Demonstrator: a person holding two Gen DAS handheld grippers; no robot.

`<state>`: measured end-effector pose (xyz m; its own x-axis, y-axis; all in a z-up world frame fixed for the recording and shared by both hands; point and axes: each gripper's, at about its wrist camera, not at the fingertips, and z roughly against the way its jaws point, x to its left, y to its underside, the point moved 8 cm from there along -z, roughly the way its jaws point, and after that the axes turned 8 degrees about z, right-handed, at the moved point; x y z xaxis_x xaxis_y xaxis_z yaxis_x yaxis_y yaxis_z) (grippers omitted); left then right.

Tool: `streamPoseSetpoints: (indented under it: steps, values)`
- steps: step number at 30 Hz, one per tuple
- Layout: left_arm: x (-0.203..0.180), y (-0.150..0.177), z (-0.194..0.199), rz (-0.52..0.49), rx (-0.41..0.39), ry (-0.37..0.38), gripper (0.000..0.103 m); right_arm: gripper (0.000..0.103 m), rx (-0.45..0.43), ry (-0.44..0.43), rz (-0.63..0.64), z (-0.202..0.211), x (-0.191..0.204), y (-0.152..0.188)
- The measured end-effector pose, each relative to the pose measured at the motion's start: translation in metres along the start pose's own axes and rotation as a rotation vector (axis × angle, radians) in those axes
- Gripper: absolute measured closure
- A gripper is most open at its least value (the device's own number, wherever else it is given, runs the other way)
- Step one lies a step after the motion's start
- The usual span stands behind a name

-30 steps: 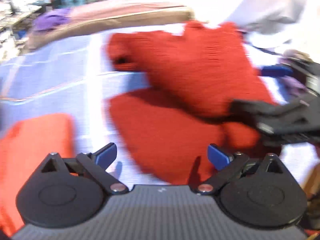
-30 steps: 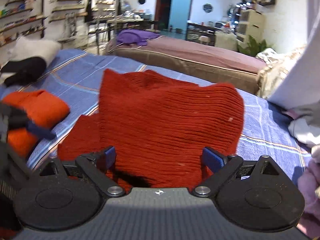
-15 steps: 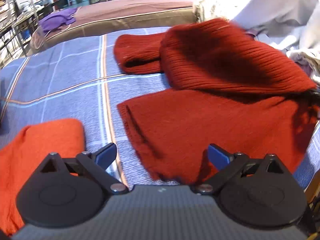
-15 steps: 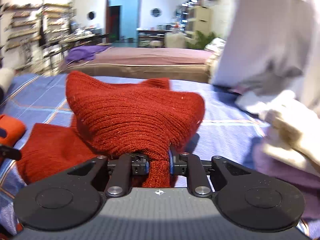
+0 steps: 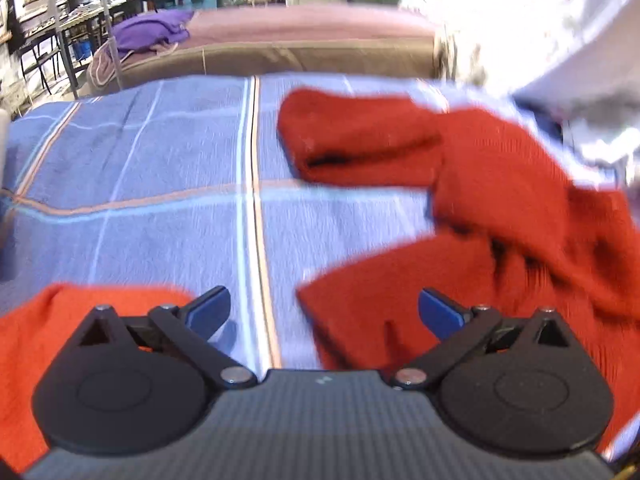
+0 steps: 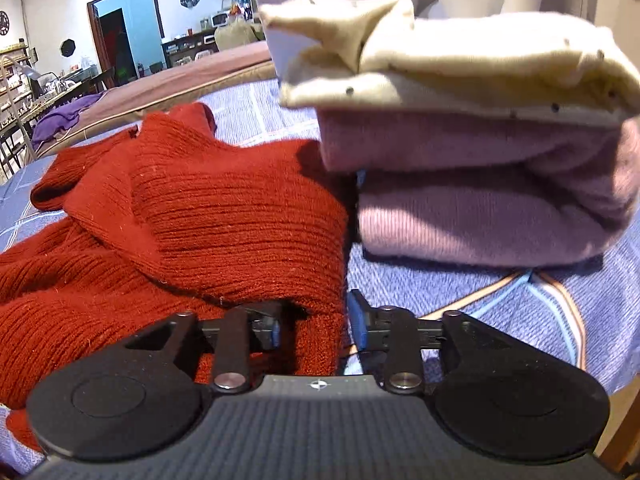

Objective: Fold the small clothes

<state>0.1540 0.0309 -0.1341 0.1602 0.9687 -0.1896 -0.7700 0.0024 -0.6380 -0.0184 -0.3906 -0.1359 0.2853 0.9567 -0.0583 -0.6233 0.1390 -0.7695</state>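
Observation:
A dark red knit sweater [image 5: 492, 208] lies rumpled on the blue plaid bed cover [image 5: 168, 184], one sleeve [image 5: 352, 140] stretched toward the far side. My left gripper [image 5: 324, 312] is open and empty, low over the cover beside the sweater's near edge. In the right wrist view the sweater [image 6: 224, 216] is bunched in front of my right gripper [image 6: 316, 324], whose jaws stand a little apart with a fold of the sweater between them.
A folded orange garment [image 5: 52, 320] lies by the left gripper. A stack of folded clothes, cream [image 6: 460, 60] on pink [image 6: 480, 208], sits just right of the sweater. A brown bed [image 5: 280, 44] with a purple garment [image 5: 148, 36] stands beyond.
My right gripper pulled the sweater's fold down and to the right, toward the folded stack, and its jaws have eased apart slightly. My left gripper has drifted left, still open.

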Motion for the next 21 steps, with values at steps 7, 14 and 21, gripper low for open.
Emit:
streamPoseSetpoints:
  steps: [7,14,21]
  values:
    - [-0.036,0.011,-0.096,-0.246,0.324,0.041,0.0,0.013,0.007,-0.021,0.021,-0.002,0.001,-0.002]
    - [-0.08,0.034,-0.081,-0.36,0.305,0.168,0.033,0.0,0.036,-0.048,-0.063,-0.016,0.016,0.004]
    - [-0.077,0.025,-0.077,-0.227,0.332,0.284,0.08,0.0,0.047,-0.057,-0.075,-0.016,0.024,0.004]
